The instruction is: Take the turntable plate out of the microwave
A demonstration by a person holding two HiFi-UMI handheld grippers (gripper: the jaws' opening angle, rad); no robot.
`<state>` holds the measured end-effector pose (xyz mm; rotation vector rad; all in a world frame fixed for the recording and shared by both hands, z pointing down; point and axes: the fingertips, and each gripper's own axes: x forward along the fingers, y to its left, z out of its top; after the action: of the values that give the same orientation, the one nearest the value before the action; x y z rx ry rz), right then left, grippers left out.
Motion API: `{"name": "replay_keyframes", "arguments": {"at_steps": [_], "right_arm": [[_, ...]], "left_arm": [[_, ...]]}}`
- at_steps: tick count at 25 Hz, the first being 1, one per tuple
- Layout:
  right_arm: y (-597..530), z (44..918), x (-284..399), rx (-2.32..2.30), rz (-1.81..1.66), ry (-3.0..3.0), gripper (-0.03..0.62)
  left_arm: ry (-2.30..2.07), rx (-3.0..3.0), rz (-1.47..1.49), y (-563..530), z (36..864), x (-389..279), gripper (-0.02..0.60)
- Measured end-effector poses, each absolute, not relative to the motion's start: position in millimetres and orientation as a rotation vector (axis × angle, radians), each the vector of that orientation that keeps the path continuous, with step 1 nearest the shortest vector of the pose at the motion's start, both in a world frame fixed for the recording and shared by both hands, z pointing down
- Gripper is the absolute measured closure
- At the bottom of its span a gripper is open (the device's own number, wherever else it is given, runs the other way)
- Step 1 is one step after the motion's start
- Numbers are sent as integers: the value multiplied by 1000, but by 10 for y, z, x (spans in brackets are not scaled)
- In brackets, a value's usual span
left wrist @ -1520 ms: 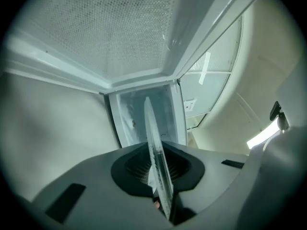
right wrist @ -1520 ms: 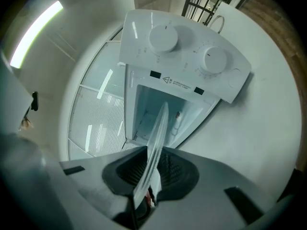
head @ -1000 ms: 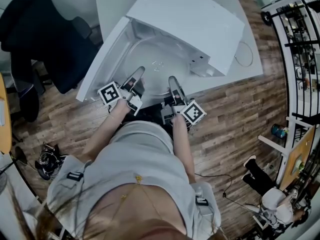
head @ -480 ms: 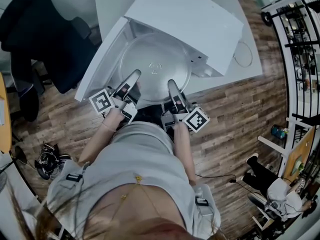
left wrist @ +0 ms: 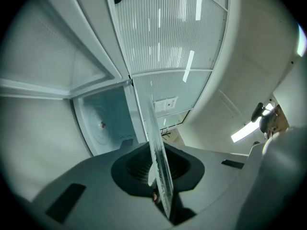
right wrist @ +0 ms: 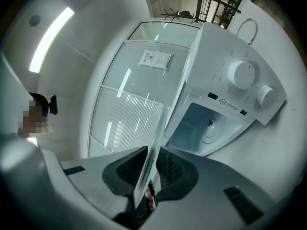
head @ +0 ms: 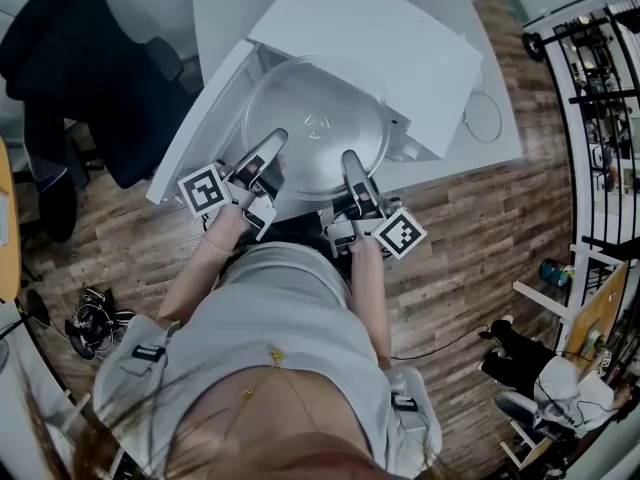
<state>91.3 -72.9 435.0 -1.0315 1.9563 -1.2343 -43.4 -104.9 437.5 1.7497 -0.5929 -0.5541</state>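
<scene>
The head view looks steeply down from above the person, with the microwave (head: 370,38) toward 12 o'clock and the torso at 6 o'clock, all at arm's length. The left gripper (head: 274,141) and right gripper (head: 352,158) meet the turntable plate (head: 315,118) at its 8 and 5 o'clock. Each gripper view sits right behind its own jaws, facing roughly level (the plate's rim nearly touches the lens), and sees the plate edge-on rising from 6 o'clock. Both share the microwave cavity (left wrist: 103,123), at 8 o'clock in the left view and 4 o'clock in the right.
</scene>
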Motion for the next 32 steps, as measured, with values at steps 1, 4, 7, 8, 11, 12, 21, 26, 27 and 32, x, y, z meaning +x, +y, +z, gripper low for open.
{"name": "replay_keyframes", "arguments": {"at_steps": [1,4,7,8,11,12,21,26,27,32], "right_arm": [[-758,4334,936,-1032,-1231,1955,533],[-849,4285,998,-1033,-1217,1951,533],[-877,4270,1016,-1037,-1201,1949,533],[-856,4268,1007,-1038,-1197,1947,533],[-879,4262,1041,-1042,-1195,1935,533],[-903,4270,1058,-1045,-1197,1929,533],[-1034,4313,1122,-1079,-1218,1882,534],[-1086,4252,1130,-1105,-1213,1903,532],[-1120,4267,1148,-1110,-1220,1894,531],[-1341,4343,1268,-1142,-1238,1856,523]], "left_arm": [[-592,1751,-550,-1079,4365,-412,526],[-586,1764,-541,-1179,4324,-349,525],[-573,1774,-541,-1219,4307,-323,525],[-570,1776,-541,-1201,4301,-330,525],[-569,1768,-531,-1235,4300,-297,525],[-568,1761,-529,-1264,4311,-282,525],[-575,1700,-495,-1422,4369,-213,525],[-579,1651,-498,-1468,4364,-195,526],[-581,1645,-493,-1506,4374,-182,526],[-592,1616,-471,-1771,4408,-59,526]]}}
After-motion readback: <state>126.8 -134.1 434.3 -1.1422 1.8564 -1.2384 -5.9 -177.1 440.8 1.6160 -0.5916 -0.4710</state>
